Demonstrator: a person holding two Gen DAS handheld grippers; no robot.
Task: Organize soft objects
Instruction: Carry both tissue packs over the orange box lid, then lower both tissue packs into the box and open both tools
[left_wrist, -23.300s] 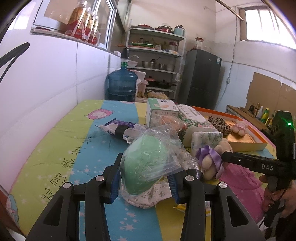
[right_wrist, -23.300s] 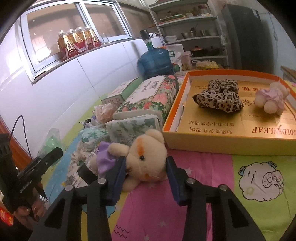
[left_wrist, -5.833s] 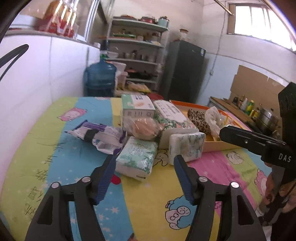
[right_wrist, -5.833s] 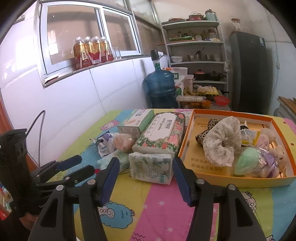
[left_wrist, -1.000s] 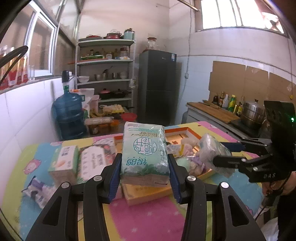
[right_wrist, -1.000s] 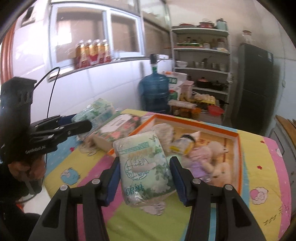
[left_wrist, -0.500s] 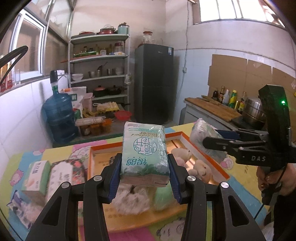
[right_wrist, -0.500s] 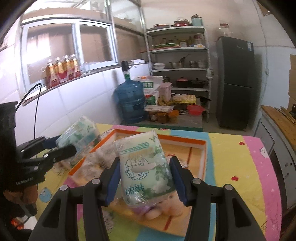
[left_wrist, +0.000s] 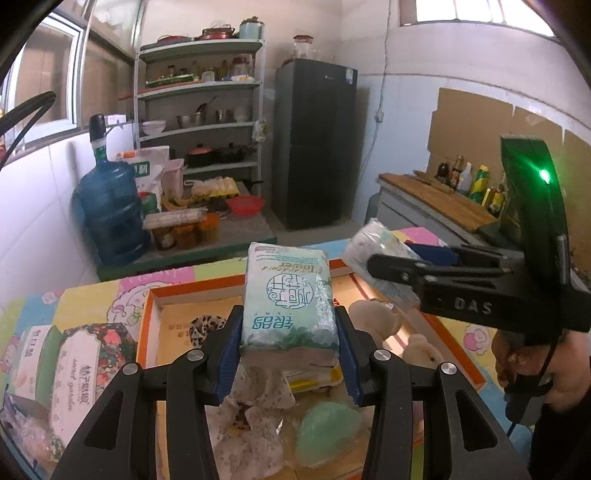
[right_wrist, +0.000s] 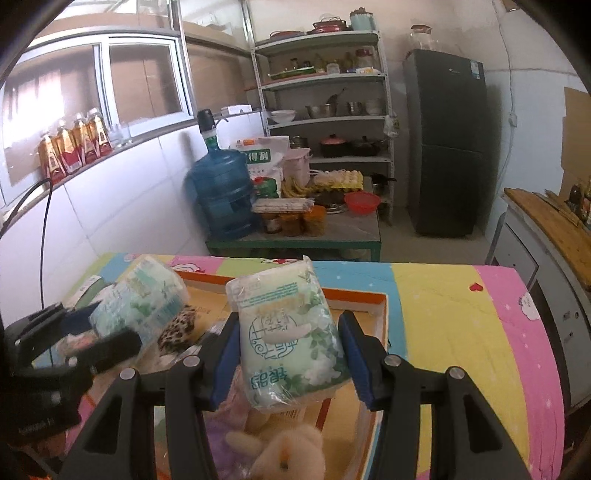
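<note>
Both grippers loaded, both above the orange tray (left_wrist: 147, 325).

Left gripper (left_wrist: 290, 349): blue pads pressed on the sides of a green-and-white tissue pack (left_wrist: 290, 299), held upright at frame centre. Under it in the tray: a floral cloth scrunchie (left_wrist: 255, 410), a pale green soft piece in clear wrap (left_wrist: 327, 434), a leopard-print scrunchie (left_wrist: 201, 326) further back, cream plush toys (left_wrist: 373, 317) to the right.

Right gripper (right_wrist: 290, 358): pads closed on a second tissue pack (right_wrist: 291, 332), tilted a little, lower centre of its view, over the tray's near right part. A cream plush (right_wrist: 284, 458) lies directly below.

Doing the step well, as I judge it:
- Tray is already crowded. The barest floor showing is the back strip, upper left of the tray in the left view; the left pack looks best set there.
- Lower each pack flat before letting go. Dropped on the heap, one could slide or topple over the rim.
- The two grippers are close together over one tray; place one pack, clear away, then the other.
- Packs are soft and wrapped in slick film. Open the jaws only once the pack rests on something.

Hard to make out:
- Tray's near edge is cut off by the gripper bodies in both views.
- The floor under the right pack is hidden by it.
- The left gripper at the left edge of the right view is blurred.
- The flowered tissue box (left_wrist: 79, 363) at lower left, outside the tray, is partly out of frame.
</note>
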